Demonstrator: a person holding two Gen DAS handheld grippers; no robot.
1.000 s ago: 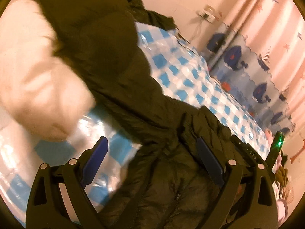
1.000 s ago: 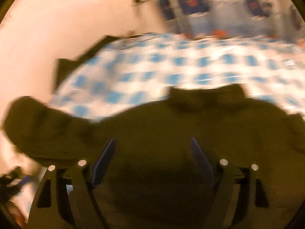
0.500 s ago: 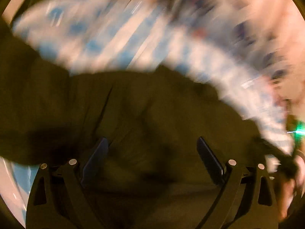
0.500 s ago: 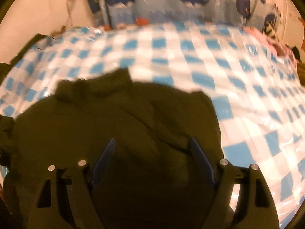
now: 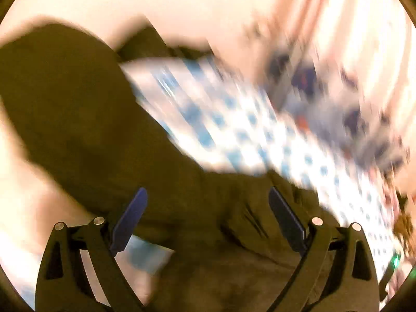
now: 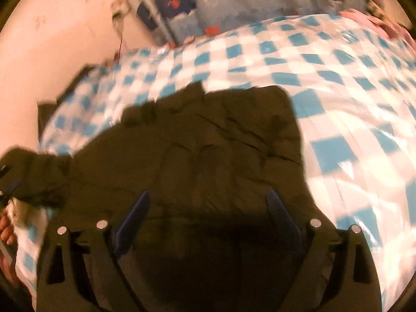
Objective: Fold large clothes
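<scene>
A dark olive puffer jacket (image 6: 208,150) lies on a bed with a blue and white checked cover (image 6: 351,91). My right gripper (image 6: 208,208) is open just above the jacket's body, with nothing between its fingers. In the blurred left wrist view the jacket (image 5: 91,130) runs from upper left to the bottom. My left gripper (image 5: 208,210) is open over the jacket, empty. At the left edge of the right wrist view a jacket sleeve (image 6: 31,176) bunches up beside a hand.
A pale wall (image 6: 52,39) stands left of the bed. A curtain with blue whales (image 6: 234,5) hangs behind it. A pink cloth (image 6: 377,20) lies at the bed's far right. The checked cover is bare to the right of the jacket.
Both cameras have swung about, the left one fast. The jacket now lies flatter on the bed under the right gripper. Both grippers stay open.
</scene>
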